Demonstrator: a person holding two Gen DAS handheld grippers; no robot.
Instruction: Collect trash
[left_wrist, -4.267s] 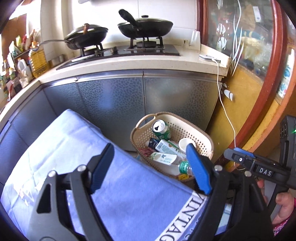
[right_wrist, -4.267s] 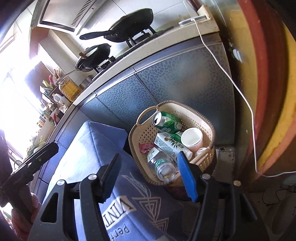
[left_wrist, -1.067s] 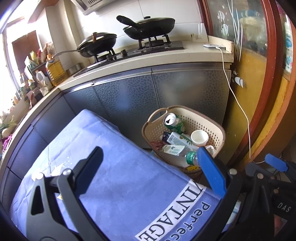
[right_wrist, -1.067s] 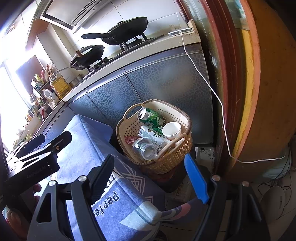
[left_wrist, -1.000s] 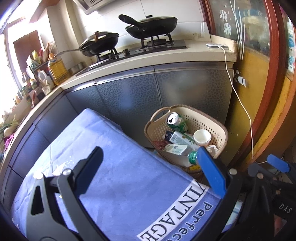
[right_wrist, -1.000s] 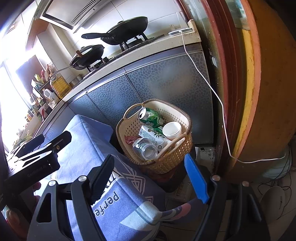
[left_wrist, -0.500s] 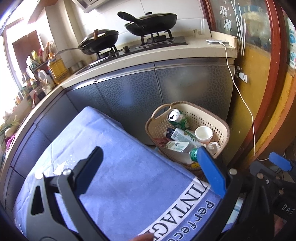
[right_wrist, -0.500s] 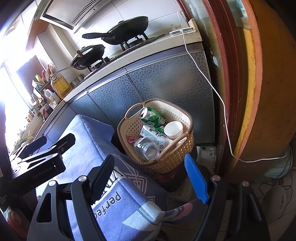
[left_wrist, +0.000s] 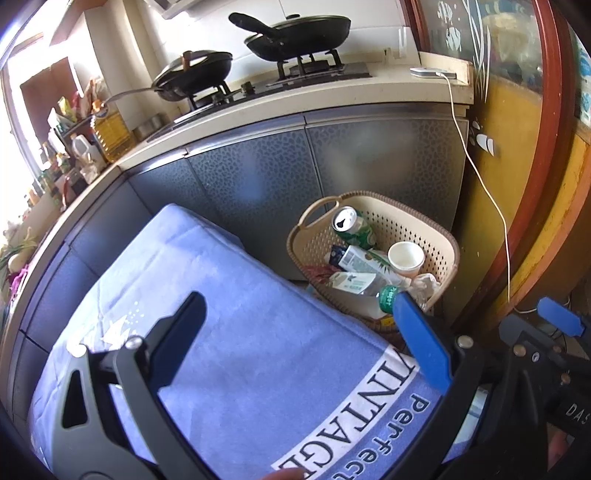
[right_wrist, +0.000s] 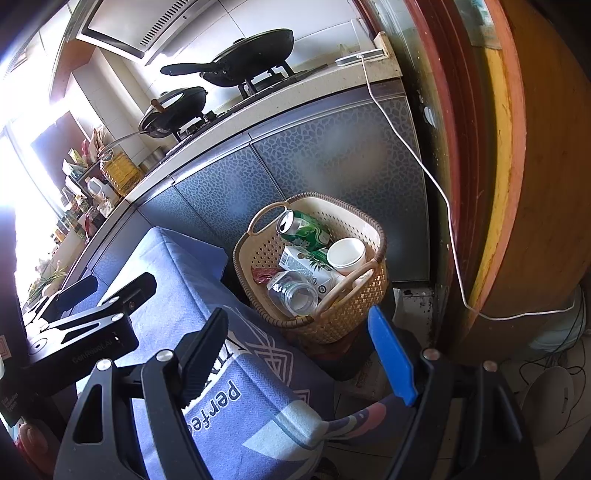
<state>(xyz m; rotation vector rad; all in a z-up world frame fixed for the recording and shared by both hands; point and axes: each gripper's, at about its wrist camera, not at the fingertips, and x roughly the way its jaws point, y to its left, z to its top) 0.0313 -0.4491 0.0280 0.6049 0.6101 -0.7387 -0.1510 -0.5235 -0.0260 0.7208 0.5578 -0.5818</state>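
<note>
A beige woven basket (left_wrist: 439, 240) (right_wrist: 347, 321) stands on the floor against the grey cabinets, beyond the corner of a table under a blue cloth (left_wrist: 221, 295) (right_wrist: 177, 280). It holds a green can (left_wrist: 352, 229) (right_wrist: 308, 229), a white paper cup (left_wrist: 405, 256) (right_wrist: 345, 253), a carton (left_wrist: 354, 258) (right_wrist: 301, 264), a clear bottle (left_wrist: 356, 283) (right_wrist: 295, 293) and a red wrapper (right_wrist: 263, 275). My left gripper (left_wrist: 298, 298) hangs open over the cloth, nothing between its fingers. My right gripper (right_wrist: 298, 312) is open too, short of the basket.
Two black pans (left_wrist: 299, 31) (left_wrist: 194, 70) sit on the hob above the cabinet doors (left_wrist: 384, 158). A white cable (right_wrist: 436, 184) drops from the counter to the floor past a red door frame (right_wrist: 461, 147). Bottles (left_wrist: 107, 129) crowd the left counter. A fingertip (left_wrist: 286, 474) shows at the bottom edge.
Since the oldest frames both grippers have drawn back from the basket, which looks smaller. In the last second the left view shifted only slightly and a fingertip came in at its bottom edge.
</note>
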